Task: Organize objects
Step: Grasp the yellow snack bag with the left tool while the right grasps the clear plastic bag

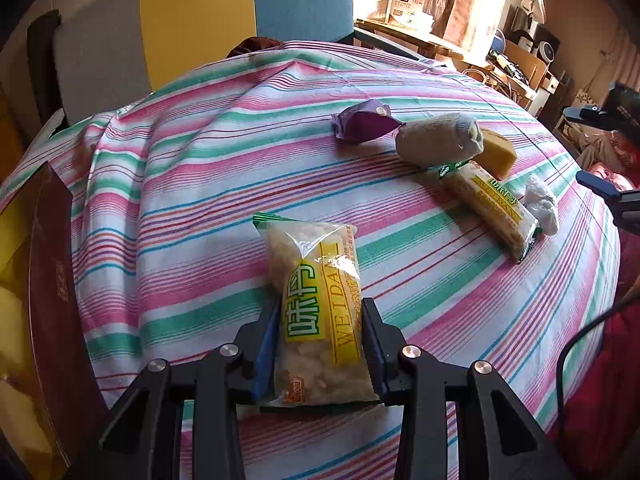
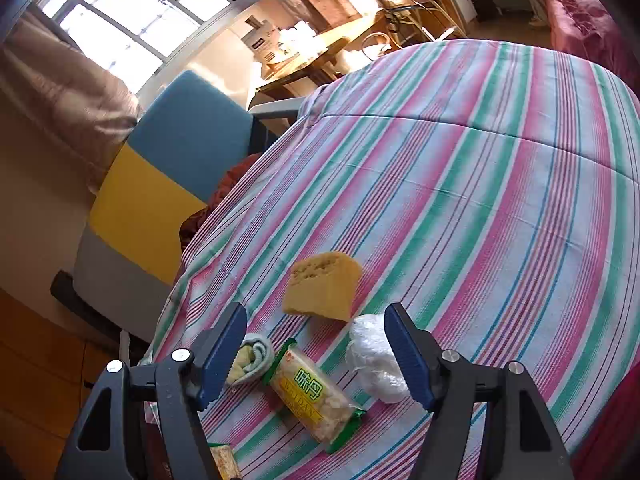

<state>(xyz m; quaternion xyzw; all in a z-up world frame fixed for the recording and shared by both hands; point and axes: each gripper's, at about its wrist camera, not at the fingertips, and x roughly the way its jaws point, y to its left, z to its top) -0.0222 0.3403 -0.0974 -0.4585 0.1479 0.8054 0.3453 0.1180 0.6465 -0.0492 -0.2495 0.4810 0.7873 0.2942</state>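
Observation:
A clear snack packet with a yellow label (image 1: 316, 264) lies lengthwise between the fingers of my left gripper (image 1: 320, 308), and both blue pads press on its sides. My right gripper (image 2: 316, 320) stands open above the striped cloth with nothing pressed between its pads. Below its gap lies a second snack packet (image 2: 316, 400). A rolled sock (image 2: 252, 358) sits by its left finger and a crumpled white plastic wad (image 2: 374, 356) by its right finger. A yellow sponge wedge (image 2: 322, 286) rests just beyond the fingertips.
A purple wrapped packet (image 1: 366, 122) lies on the striped tablecloth (image 1: 180, 184) beside the sock (image 1: 438, 140). A dark brown box (image 1: 52, 280) holding yellow things stands at the left edge. A blue, yellow and grey chair back (image 1: 200, 12) rises behind the table.

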